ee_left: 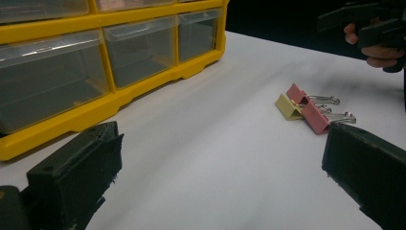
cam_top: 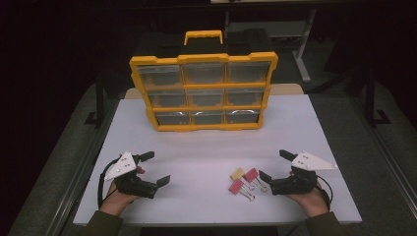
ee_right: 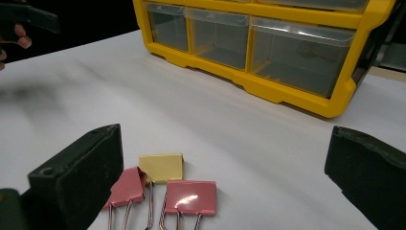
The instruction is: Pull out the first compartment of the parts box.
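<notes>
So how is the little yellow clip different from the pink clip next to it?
The small yellow binder clip is yellow and looks smaller; the larger pink binder clip is pink and looks wider. In the right gripper view, the yellow clip lies farther off, toward the yellow drawer organiser, while the pink one lies closer, with its wire handles plain to see; the yellow one's are hard to make out. Both lie flat on the white table, untouched.

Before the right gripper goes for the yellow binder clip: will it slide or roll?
The yellow binder clip lies flat-sided, so rolling seems unlikely. It looks small and light on the smooth white table, so it would probably skid. It touches a pink clip, likely nudging it.
</notes>
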`<state>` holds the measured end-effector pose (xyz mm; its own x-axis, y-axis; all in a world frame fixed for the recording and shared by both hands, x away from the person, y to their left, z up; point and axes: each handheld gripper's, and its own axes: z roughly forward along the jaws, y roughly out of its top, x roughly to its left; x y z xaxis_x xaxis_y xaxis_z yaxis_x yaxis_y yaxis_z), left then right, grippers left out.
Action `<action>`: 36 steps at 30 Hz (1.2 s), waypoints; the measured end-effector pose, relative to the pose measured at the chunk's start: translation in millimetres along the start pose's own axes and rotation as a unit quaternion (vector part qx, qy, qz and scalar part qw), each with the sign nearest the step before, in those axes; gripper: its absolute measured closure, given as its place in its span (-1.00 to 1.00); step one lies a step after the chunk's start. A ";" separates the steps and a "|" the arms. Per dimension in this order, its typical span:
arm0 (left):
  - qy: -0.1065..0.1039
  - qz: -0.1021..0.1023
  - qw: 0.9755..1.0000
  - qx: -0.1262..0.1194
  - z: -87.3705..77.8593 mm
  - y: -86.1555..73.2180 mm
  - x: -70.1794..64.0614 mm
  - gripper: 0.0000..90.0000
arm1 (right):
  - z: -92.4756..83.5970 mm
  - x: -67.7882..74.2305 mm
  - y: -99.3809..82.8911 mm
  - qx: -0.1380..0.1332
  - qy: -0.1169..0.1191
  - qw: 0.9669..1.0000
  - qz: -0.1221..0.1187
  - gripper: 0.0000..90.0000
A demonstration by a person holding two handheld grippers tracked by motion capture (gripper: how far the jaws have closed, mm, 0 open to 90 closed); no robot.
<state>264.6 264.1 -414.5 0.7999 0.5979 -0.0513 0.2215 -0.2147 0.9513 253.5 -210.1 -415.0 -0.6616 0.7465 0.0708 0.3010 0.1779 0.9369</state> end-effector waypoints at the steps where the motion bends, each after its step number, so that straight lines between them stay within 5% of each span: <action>1: 0.000 0.000 1.000 0.000 0.7 0.1 -0.2 -1.00 | 0.1 -0.2 0.3 -0.001 0.000 1.000 0.001 -1.00; 36: 0.007 0.002 1.000 -0.008 24.9 14.6 7.1 -1.00 | 0.9 0.9 0.4 0.004 -0.001 1.000 -0.001 -1.00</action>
<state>287.4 246.0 -408.6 0.7923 0.6086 -0.0433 0.2090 -0.2041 0.9564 253.6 -208.8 -414.9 -0.6607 0.7475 0.0686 0.3059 0.1846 0.9340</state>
